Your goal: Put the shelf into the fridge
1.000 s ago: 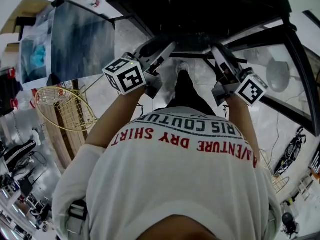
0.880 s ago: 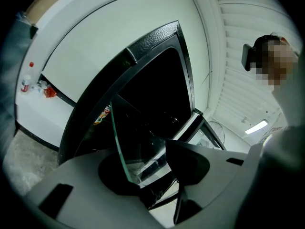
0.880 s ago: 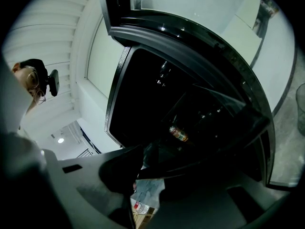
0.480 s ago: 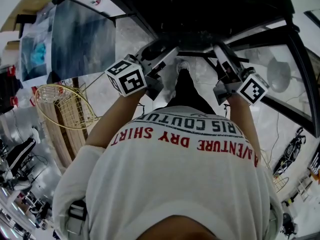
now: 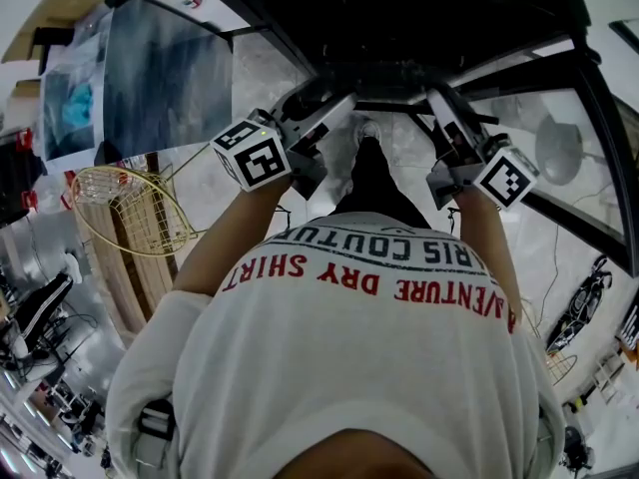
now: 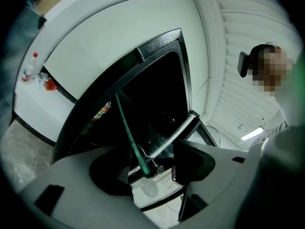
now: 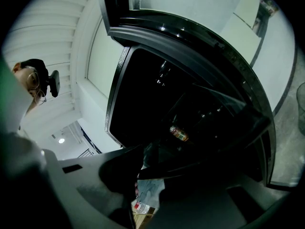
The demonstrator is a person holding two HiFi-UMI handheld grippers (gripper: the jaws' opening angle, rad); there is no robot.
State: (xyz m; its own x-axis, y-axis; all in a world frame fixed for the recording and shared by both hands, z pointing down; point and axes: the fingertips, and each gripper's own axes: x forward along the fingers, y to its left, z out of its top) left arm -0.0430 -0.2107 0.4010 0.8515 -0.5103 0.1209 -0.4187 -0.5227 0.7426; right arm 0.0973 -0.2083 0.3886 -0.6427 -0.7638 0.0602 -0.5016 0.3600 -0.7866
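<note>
The glass shelf (image 5: 387,96) lies level at the mouth of the black fridge (image 5: 399,8), between my two grippers. In the left gripper view its green edge (image 6: 131,137) runs between the jaws of my left gripper (image 6: 152,168). Those jaws have just been opening and now stand wide, with gaps on both sides of the glass. My left gripper (image 5: 334,103) stays at the shelf's left end. My right gripper (image 5: 441,106) is shut on the shelf's right end, where the dark edge (image 7: 190,161) sits clamped in the right gripper (image 7: 147,175).
The fridge's glass door (image 5: 559,158) stands open at the right. A yellow wire basket (image 5: 130,213) leans at the left. A drink can (image 7: 178,133) lies inside the fridge. Small bottles (image 6: 28,73) stand on a white ledge beside it.
My left gripper's jaws have spread apart and come off the shelf's edge. The right gripper and the shelf have stayed where they were.
</note>
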